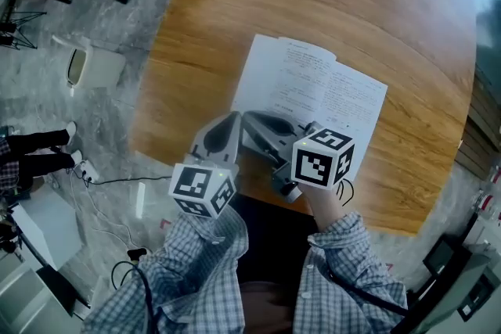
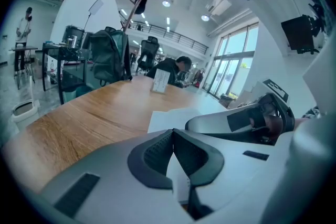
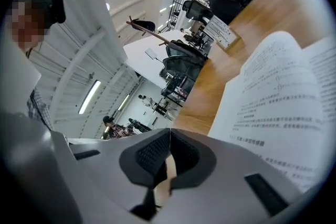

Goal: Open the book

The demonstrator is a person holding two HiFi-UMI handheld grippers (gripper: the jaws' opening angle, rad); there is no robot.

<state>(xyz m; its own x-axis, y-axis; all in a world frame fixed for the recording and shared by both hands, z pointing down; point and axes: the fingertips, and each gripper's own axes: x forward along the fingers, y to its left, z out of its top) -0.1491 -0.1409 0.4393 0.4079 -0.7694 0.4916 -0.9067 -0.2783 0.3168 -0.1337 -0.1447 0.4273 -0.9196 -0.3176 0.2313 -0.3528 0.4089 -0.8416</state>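
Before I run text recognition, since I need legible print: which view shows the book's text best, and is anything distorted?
Right gripper view: the book fills the right side, lines sharp but bowed by the fisheye. Head view: print too small. Left gripper view: its page nearly edge-on, no text showing.

light: bright, even, supplied by ceiling lamps [image 2: 166,3] and windows [image 2: 233,73] | shadows: soft | edges: bent and darkened by fisheye
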